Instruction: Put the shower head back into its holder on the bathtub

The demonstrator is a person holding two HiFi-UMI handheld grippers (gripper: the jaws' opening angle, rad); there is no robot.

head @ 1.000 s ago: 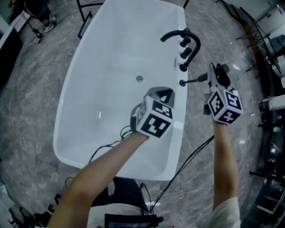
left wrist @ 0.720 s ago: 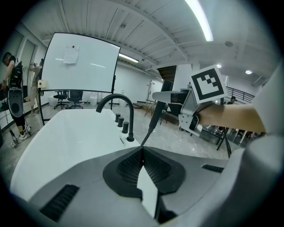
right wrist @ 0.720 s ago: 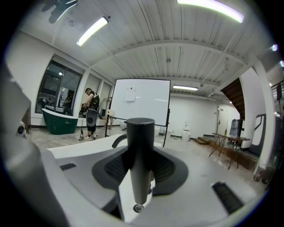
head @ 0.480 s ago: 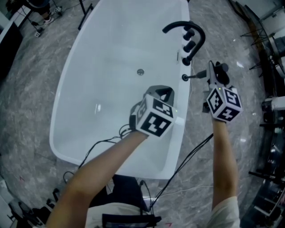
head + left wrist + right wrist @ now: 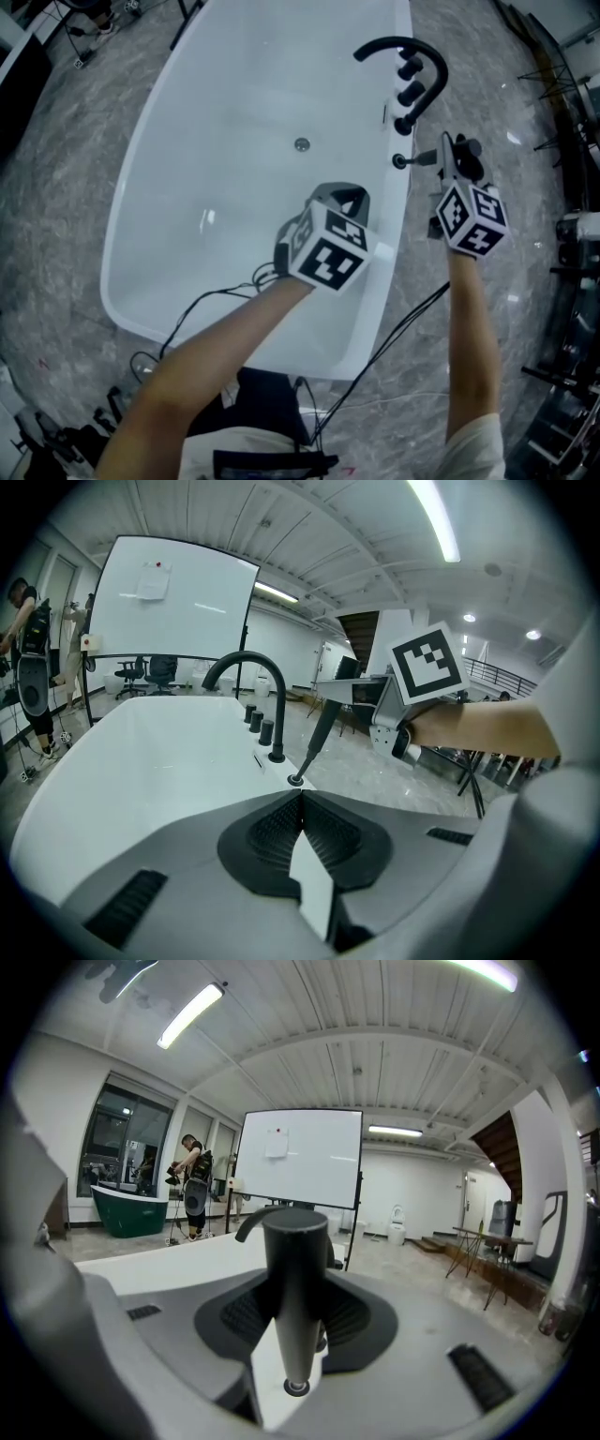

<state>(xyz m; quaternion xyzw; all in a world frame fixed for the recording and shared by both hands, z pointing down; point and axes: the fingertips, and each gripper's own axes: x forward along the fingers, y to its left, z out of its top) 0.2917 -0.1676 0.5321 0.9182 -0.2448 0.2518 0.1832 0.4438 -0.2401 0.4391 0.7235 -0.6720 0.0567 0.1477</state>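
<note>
As seen from the near end, bathtub (image 5: 159, 216): white and long, filling the left of the floor. Its right rim carries the fittings.
Left gripper (image 5: 337, 195): hangs over the tub's right side, jaws pressed together with nothing between them. It has no part in the job that I can see.
Faucet (image 5: 412, 56): black arched spout on the rim, with a row of knobs below it leading toward the holder.
Holder (image 5: 399, 161): small dark ring set in the rim, just beside the nearest knob.
Shower head (image 5: 422, 158): a slim dark wand, tilted, its narrow end meeting the holder's mouth. Whether it has gone in at all I cannot tell.
Right gripper (image 5: 445, 157): outside the rim, jaws clamped on the wand's thicker end.
Step in hand: seating, I'd say. The tip is at the ring, but the wand leans outward, away from the tub.
Next move: probably stand the wand more upright in line with the hole, sink it until it rests, and only then let the jaws part.
</note>
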